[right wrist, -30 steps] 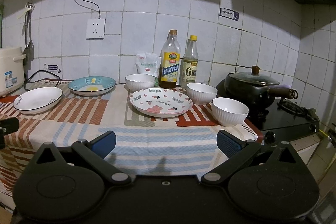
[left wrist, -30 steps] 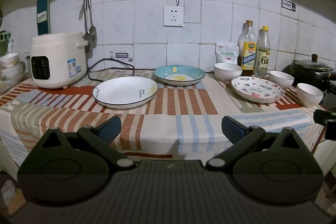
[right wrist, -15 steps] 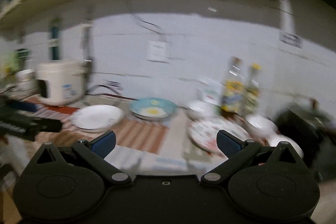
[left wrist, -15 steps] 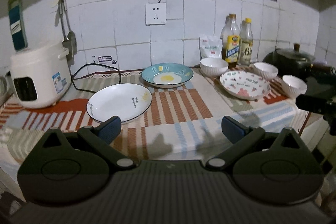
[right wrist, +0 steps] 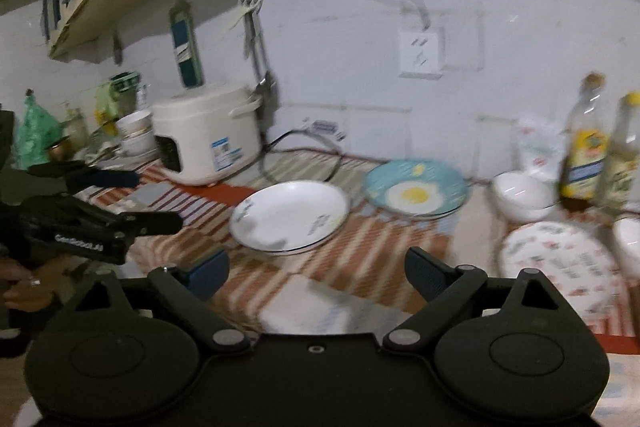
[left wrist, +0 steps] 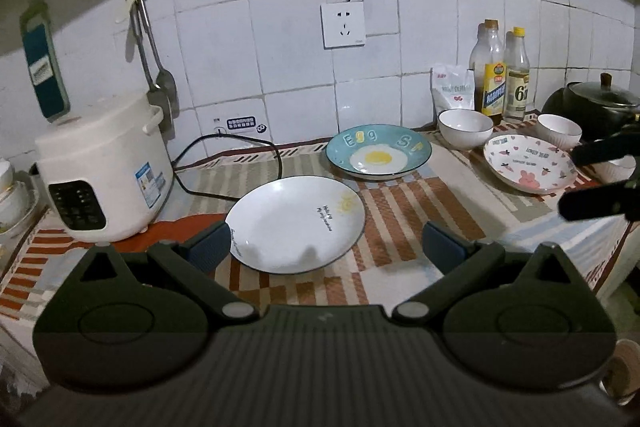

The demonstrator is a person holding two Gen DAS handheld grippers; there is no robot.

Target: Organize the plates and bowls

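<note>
A striped cloth-covered kitchen counter holds a round white ceramic plate. The left gripper and right gripper hover spread apart, empty.

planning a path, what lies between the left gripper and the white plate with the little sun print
Nothing: in the left wrist view the open left gripper already flanks the round white plate's near rim, with only bare striped cloth showing there.

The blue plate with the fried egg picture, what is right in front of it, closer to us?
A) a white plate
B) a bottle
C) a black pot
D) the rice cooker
A: the white plate lies just in front of the blue egg plate on the striped cloth.
</note>
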